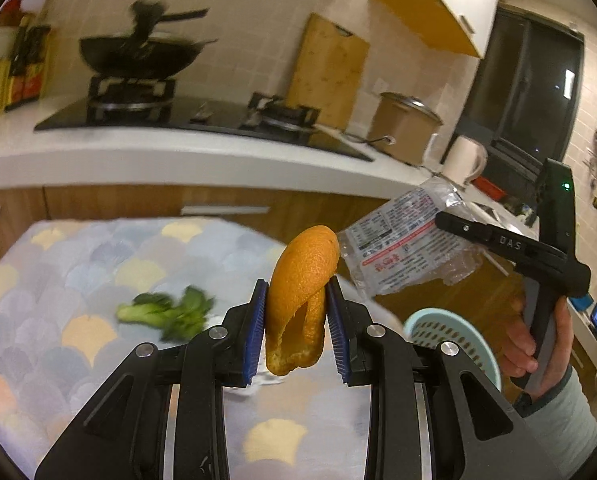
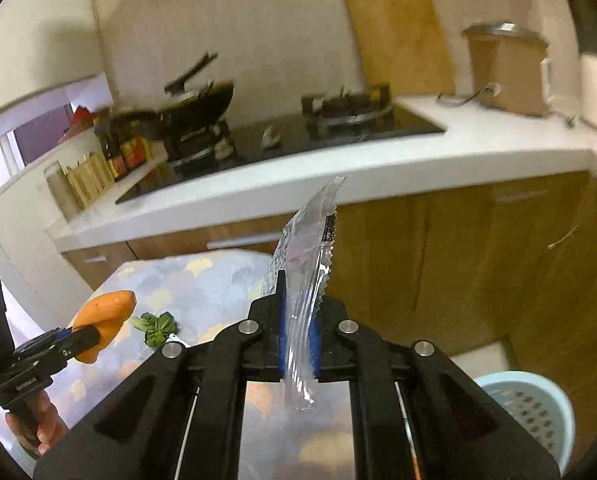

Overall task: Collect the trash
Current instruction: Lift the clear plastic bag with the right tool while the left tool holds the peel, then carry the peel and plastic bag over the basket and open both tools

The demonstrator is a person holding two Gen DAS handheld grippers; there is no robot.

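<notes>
Both hands loaded, bin (image 2: 538,408) close by

We hold our trash above the desk (image 1: 78,264), and we judge both pieces are bound for the bin low on our right. The right gripper (image 2: 298,332) has its fingers shut flat on the wrapper (image 2: 304,280); the left gripper (image 1: 296,332) has its fingers part closed on the peel (image 1: 298,292). A green scrap (image 1: 170,314) lies on the desk. The bin's inside is cut off.

Vegetable scrap (image 1: 166,314) on bench (image 1: 58,264) | basket (image 1: 454,340) right, beside bench | stove (image 1: 202,116) far behind
</notes>
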